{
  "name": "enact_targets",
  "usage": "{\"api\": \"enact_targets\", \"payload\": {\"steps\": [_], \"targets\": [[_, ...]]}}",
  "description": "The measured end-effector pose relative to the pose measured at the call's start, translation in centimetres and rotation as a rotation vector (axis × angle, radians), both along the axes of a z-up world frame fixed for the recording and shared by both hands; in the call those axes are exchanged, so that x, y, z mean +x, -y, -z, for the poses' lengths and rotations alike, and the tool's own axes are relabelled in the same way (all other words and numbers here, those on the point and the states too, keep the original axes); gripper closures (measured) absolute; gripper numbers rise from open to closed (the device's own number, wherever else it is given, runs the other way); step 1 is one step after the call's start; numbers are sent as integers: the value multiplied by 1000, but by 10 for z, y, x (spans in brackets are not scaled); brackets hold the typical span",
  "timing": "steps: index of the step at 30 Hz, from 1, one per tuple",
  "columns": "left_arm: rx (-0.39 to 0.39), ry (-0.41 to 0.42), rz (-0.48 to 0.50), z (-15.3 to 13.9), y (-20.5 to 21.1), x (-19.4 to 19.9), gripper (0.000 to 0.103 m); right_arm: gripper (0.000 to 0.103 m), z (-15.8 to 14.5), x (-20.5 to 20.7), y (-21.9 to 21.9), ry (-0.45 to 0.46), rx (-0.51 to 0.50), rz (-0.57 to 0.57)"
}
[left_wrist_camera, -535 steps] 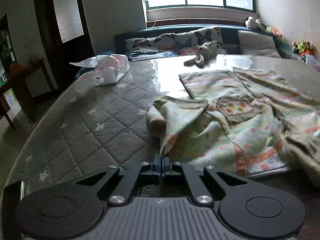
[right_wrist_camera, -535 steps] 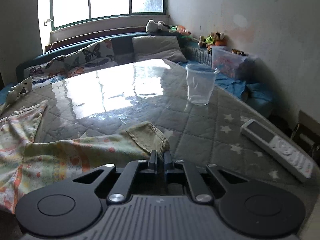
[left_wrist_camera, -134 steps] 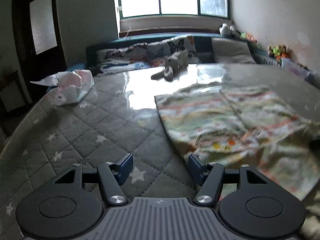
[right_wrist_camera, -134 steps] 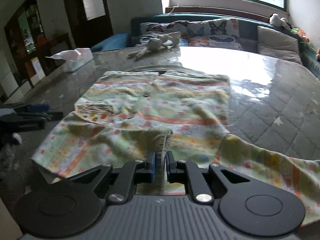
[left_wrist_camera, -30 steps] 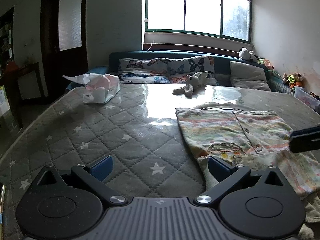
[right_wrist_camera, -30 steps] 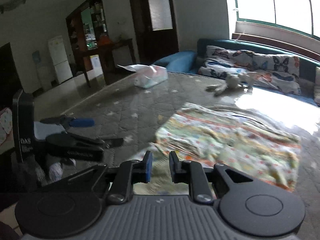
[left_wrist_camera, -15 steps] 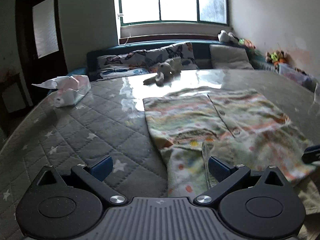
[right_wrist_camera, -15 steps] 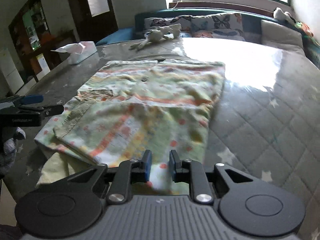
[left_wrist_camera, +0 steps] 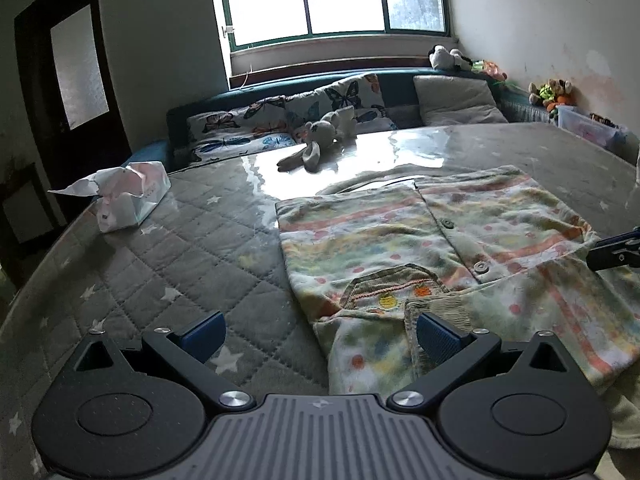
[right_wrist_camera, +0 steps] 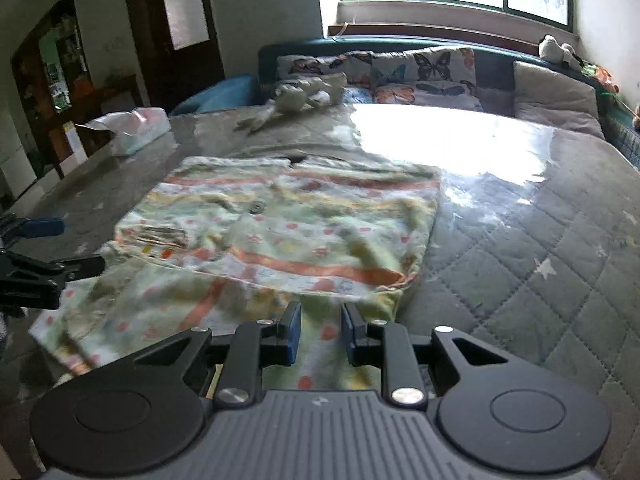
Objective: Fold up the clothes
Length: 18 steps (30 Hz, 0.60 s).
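Left wrist view: left gripper (left_wrist_camera: 318, 330) sits low over the quilted grey worktop (left_wrist_camera: 192, 240), fingers (left_wrist_camera: 202, 330) spread wide apart with nothing pressed between them. The near-left corner of the patterned shirt (left_wrist_camera: 440, 240) lies between the fingers, close to the right-hand one, which sits beside a ribbed cuff; contact cannot be told. The shirt lies flat on the worktop, button placket facing up, a sleeve folded across its near part. The right gripper's tips (left_wrist_camera: 614, 250) show at the right edge over the shirt's far side.

Right wrist view: right gripper (right_wrist_camera: 320, 334) hovers over the shirt's near hem, fingers (right_wrist_camera: 292, 334) a small way apart and opening. Fabric lies below the gap; the pads do not press on it. The folded body of the shirt (right_wrist_camera: 300, 220) stretches ahead, its right edge on the shiny covered part of the worktop. The left gripper (right_wrist_camera: 40, 252) is visible at the left edge, fingers apart.

Background: tissue box (left_wrist_camera: 128, 196) at far left of the worktop, plush rabbit (left_wrist_camera: 316, 144) near the far edge, butterfly cushions (left_wrist_camera: 280, 120) behind it, under the window (left_wrist_camera: 332, 0).
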<state>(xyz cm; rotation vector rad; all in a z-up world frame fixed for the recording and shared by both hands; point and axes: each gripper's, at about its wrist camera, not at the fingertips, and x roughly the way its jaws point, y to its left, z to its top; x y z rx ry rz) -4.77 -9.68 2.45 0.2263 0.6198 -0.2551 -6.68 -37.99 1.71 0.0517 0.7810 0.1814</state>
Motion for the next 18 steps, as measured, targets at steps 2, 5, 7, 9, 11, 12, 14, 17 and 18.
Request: {"api": "enact_targets", "payload": {"steps": [2, 5, 7, 9, 11, 12, 14, 17, 18], "targets": [[15, -13, 5, 4, 2, 5, 0, 81, 4, 1, 4, -10, 6, 6], [28, -20, 3, 6, 3, 7, 0, 81, 3, -2, 7, -6, 7, 12], [12, -7, 1, 0, 3, 5, 0, 80, -1, -4, 7, 1, 7, 11], [-3, 11, 14, -6, 3, 2, 0, 76, -4, -5, 4, 9, 9, -1], [3, 19, 35, -8, 7, 1, 0, 73, -6, -6, 0, 16, 10, -17], [16, 20, 44, -6, 11, 2, 0, 73, -7, -7, -3, 19, 11, -28], [54, 11, 47, 0, 15, 5, 0, 73, -5, -8, -10, 18, 9, -49], [100, 2, 51, 10, 19, 6, 0, 72, -1, -11, -18, 2, 6, -71], [102, 4, 53, 11, 18, 5, 0, 72, -1, -14, -21, 2, 0, -79]]}}
